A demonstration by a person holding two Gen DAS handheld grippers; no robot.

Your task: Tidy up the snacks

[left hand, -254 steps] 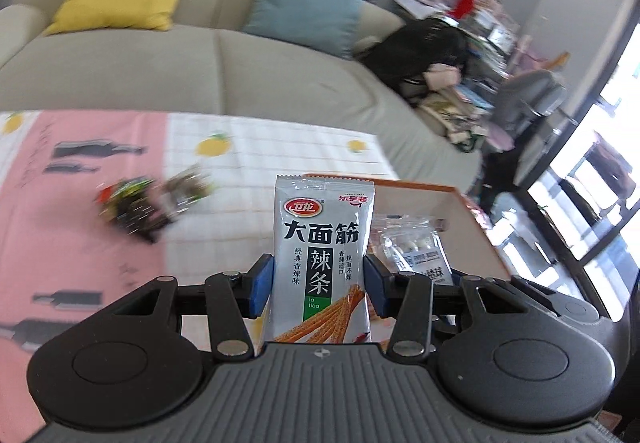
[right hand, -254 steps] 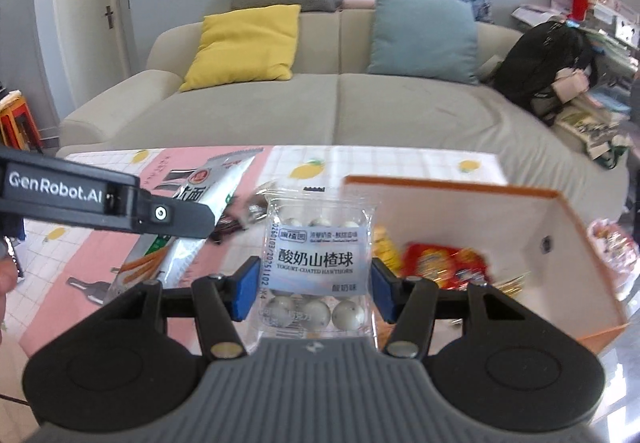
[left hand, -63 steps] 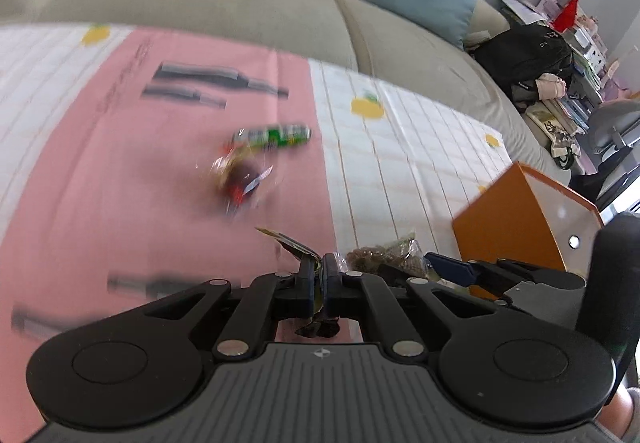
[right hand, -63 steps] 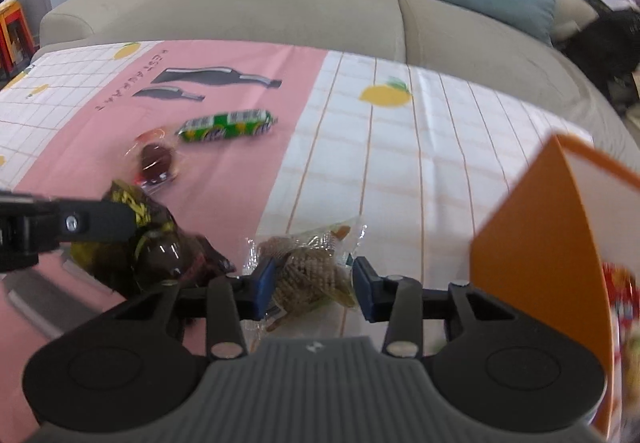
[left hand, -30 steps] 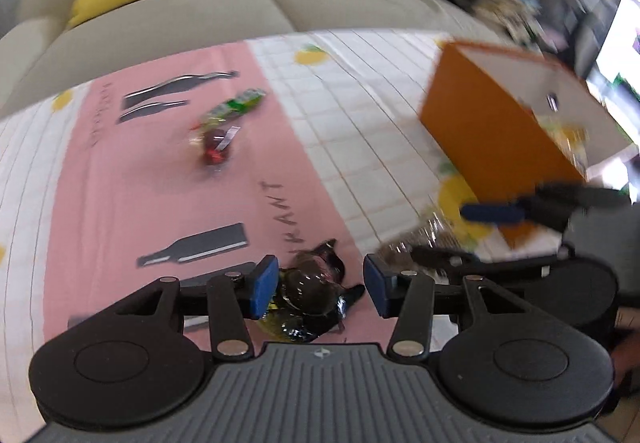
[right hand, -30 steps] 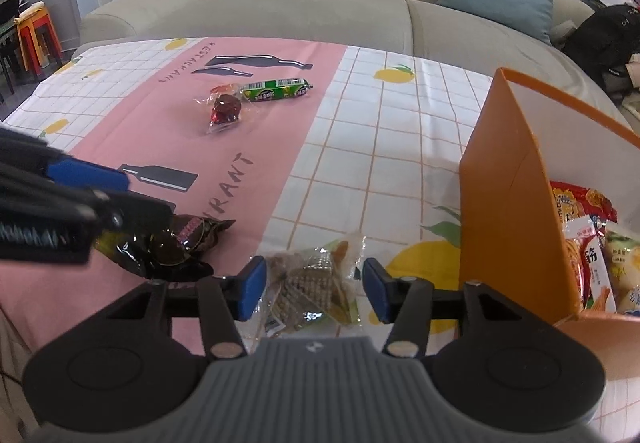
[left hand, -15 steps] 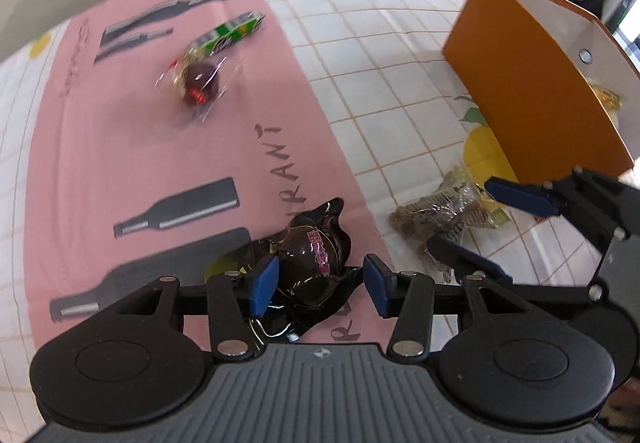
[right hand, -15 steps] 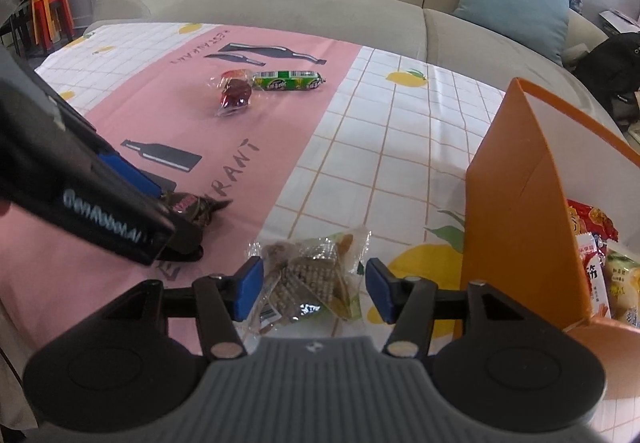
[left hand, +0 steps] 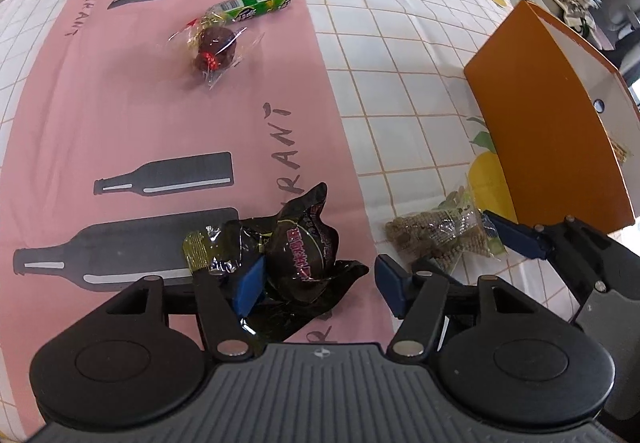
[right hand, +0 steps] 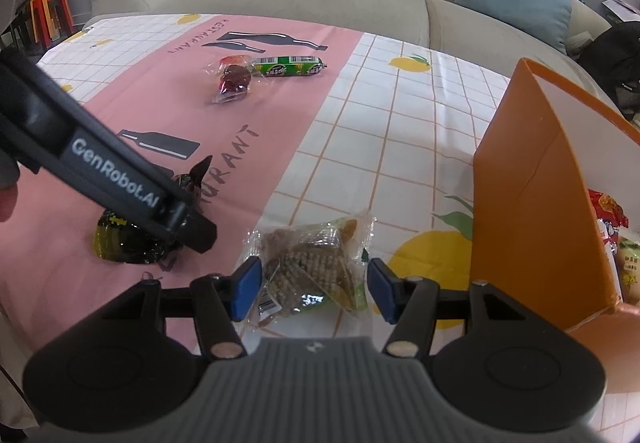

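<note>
Straddling the dark packet (left hand: 302,251) on the desk (left hand: 160,103), the left tool (left hand: 320,279) stands open; the right tool (right hand: 314,285) stands open around the clear packet (right hand: 310,263), nearer the orange box (right hand: 520,183) to its right.

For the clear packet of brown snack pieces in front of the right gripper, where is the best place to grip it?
Grip the clear packet of brown pieces across its bulging middle, descending from above. It lies flat, already between the open pads of the right gripper; its thin crimped ends would likely slip.
</note>
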